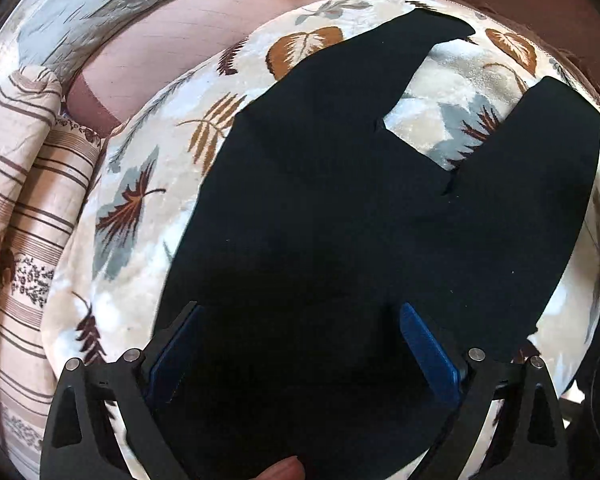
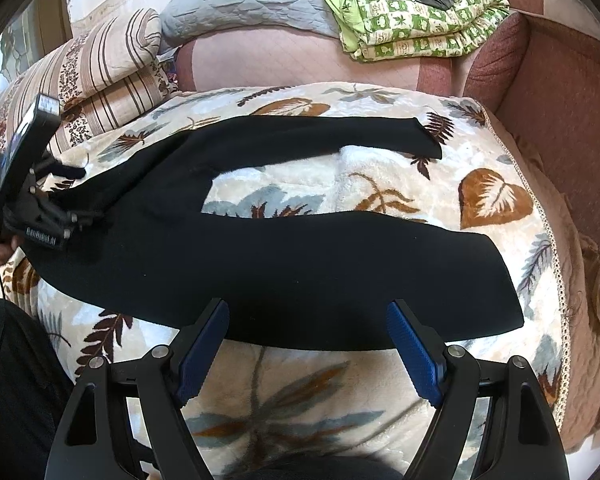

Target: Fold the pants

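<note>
black pants (image 2: 284,256) lie spread flat on a plush leaf-print blanket (image 2: 380,184), the two legs splayed apart in a v with blanket showing between them. in the right wrist view the waist end sits toward nine o'clock and the leg cuffs reach toward two and four o'clock. the right tool (image 2: 308,344) hovers with its blue pads wide apart at the lower edge of the near leg, nothing between them. the left tool (image 1: 296,344) is over the waist part of the pants, its blue pads also wide apart with black fabric filling the space under them; whether it touches the cloth cannot be told. from the right wrist view that left tool shows at nine o'clock, at the waist end. a striped cushion (image 2: 100,68) lies at ten o'clock, a grey quilt (image 2: 244,4) at twelve, and a folded green patterned cloth (image 2: 412,20) at one o'clock.
</note>
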### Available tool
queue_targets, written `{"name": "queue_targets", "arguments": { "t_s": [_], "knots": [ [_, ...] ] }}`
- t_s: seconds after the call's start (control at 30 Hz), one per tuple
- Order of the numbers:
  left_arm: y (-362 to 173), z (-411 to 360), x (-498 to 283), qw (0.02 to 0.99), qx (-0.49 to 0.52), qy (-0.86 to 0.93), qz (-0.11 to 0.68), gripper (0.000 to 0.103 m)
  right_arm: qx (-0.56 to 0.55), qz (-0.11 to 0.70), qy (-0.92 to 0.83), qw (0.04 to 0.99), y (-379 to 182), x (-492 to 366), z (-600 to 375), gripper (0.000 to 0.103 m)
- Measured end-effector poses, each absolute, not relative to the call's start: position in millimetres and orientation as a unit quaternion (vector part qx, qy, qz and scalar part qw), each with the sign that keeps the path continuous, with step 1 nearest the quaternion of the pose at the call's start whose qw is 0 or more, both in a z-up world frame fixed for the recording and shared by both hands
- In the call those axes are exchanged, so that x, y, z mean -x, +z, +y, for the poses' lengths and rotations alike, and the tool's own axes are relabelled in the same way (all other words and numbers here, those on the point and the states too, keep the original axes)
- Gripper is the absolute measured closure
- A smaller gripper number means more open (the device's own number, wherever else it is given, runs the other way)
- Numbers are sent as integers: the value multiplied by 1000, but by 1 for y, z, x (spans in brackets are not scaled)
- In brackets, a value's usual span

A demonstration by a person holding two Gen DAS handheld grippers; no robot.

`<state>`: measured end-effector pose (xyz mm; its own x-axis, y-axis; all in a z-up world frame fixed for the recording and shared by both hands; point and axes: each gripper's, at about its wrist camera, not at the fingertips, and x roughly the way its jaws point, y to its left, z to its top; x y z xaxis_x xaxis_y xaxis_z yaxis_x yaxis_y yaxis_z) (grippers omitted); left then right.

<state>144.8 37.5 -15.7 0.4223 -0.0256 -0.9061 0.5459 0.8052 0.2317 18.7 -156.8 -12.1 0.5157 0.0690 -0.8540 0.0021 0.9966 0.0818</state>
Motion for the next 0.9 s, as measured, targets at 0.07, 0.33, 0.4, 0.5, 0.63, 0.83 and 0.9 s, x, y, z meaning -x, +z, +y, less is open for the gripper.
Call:
{"name": "queue_targets", "arguments": {
  "t_s": [0.07,0.33,0.4,0.5,0.63,0.83,0.9],
  "knots": [
    [-25,43,-153,800,-261,-150,520,5,-37,491,20,870,-12,-19,-157,21],
    [-33,59,-169,822,-231,-77,515,17,-38,493,20,869,-12,-18,-157,21],
    [-36,62,-170,823,-227,-65,516,19,-37,493,20,869,-11,-18,-156,21],
    [-38,64,-165,819,-213,-62,529,21,-37,493,21,869,-11,-18,-156,21],
    [-35,66,-165,818,-180,-83,539,71,-37,493,21,869,-11,-18,-156,21],
    [-3,83,-181,848,-162,-75,499,94,-41,496,24,867,-11,-19,-156,21],
    [16,115,-200,870,-121,-27,476,90,-44,496,26,867,-12,-19,-157,21]
  ]
}}
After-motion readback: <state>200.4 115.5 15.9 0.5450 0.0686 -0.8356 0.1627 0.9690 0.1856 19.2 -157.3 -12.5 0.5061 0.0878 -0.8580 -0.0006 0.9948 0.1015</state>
